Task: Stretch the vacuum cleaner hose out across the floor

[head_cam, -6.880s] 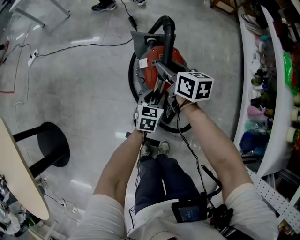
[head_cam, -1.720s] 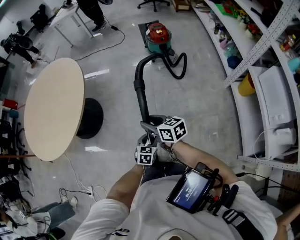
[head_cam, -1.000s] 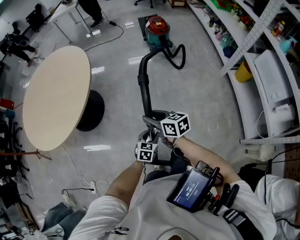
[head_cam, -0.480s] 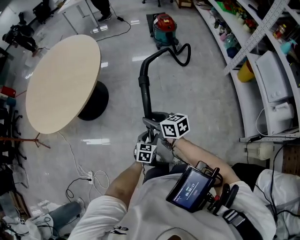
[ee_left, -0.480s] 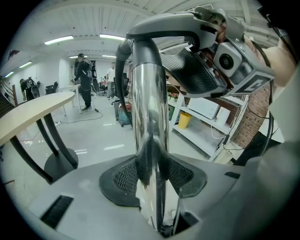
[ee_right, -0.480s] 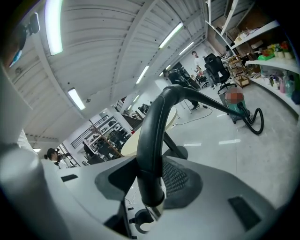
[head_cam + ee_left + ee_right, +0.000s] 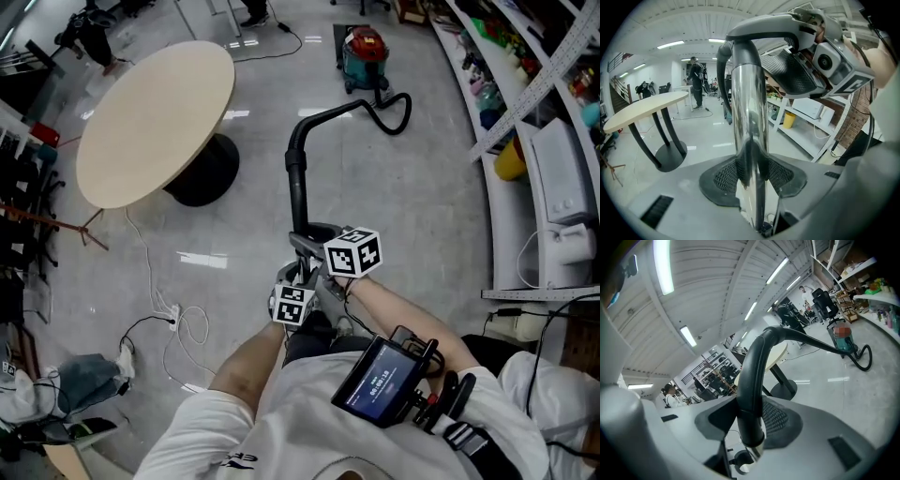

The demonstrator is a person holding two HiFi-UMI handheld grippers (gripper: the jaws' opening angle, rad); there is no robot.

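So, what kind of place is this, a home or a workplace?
Probably a workshop or lab room, not a home: white storage shelves crowded with supplies along one wall, loose cables on a polished grey floor, and a round table in open space.

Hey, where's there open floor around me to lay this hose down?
Widest bare floor: right of the hose, up to the shelves. A narrower strip runs between the hose and the table base. Crowded: cables and a grey bundle at the left; the vacuum ahead.
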